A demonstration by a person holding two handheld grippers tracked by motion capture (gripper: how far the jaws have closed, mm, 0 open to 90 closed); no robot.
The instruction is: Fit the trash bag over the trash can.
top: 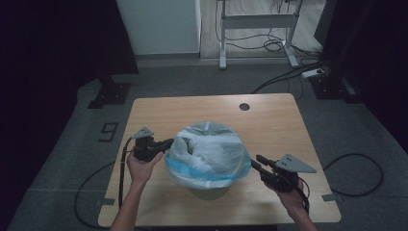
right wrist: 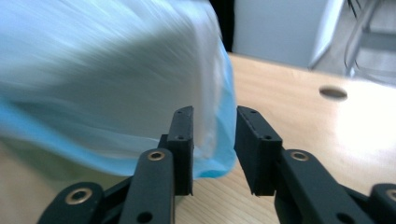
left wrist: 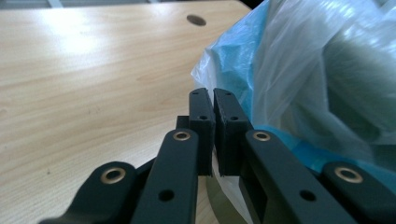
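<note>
Left tool (left wrist: 214,100) pinches the crinkled, translucent blue-edged plastic bag (top: 208,154).

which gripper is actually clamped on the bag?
The left gripper: jaws pinched on the plastic bag edge. The right gripper has jaws apart around the rim.

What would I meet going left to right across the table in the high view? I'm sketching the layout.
Left claw → plastic bag over a bin → right claw.
</note>
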